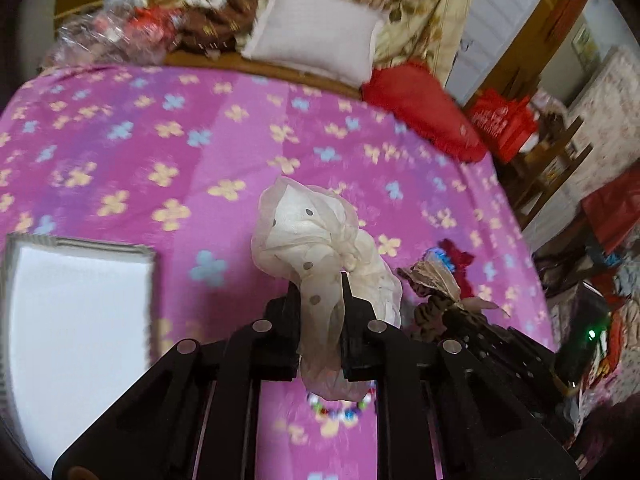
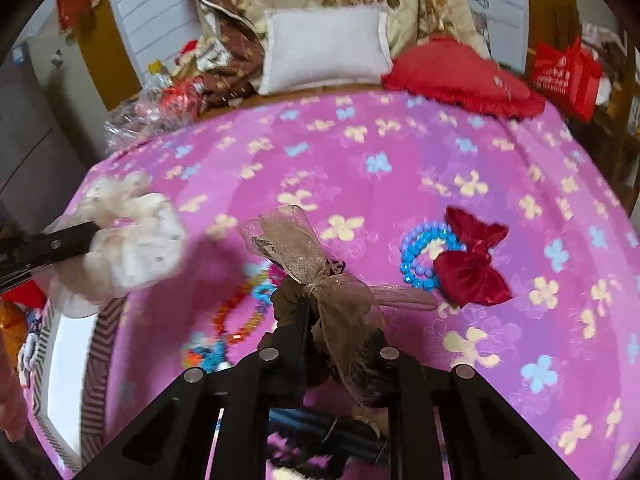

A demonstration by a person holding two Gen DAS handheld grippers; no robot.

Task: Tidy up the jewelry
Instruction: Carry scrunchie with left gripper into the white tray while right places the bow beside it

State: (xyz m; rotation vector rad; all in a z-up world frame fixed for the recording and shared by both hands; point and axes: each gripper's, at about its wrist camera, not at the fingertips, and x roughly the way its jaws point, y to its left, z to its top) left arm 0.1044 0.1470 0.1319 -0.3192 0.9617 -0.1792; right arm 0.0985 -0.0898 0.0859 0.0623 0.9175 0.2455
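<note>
Two grippers, both clamped on hair accessories over a pink flowered bedspread (image 1: 132, 140). Left gripper (image 1: 320, 300), lower centre of the left wrist view: jaws pinched together on a cream dotted scrunchie (image 1: 316, 236), fabric bunched above the fingertips and a tail hanging down between them. Scrunchie is lifted off the bedspread. Same scrunchie shows at mid-left of the right wrist view, blurred, on the end of the left gripper's black finger.

Right gripper (image 2: 320, 320), lower centre of the right wrist view: jaws closed on a dark scrunchie with a sheer tan bow (image 2: 316, 264); bow loops stand up above the fingertips, one ribbon tail sticks out to the right. In the left wrist view this piece sits right of centre, just beside the cream one, not touching as far as I can tell.

White box (image 1: 80, 320) with a striped rim, lower left of the left wrist view, inside looks plain white. Multicoloured bead bracelet (image 1: 340, 412) lies on the bedspread under the left gripper, partly hidden. Right wrist view: blue bead bracelet (image 2: 416, 256) right of centre, touching a red velvet bow (image 2: 472, 264). Orange bead bracelet (image 2: 236, 316) left of the gripper, blurred; more small bright pieces below it, too blurred to name. White pillow (image 2: 324, 48) and red cushion (image 2: 460, 76) along the top edge.
</note>
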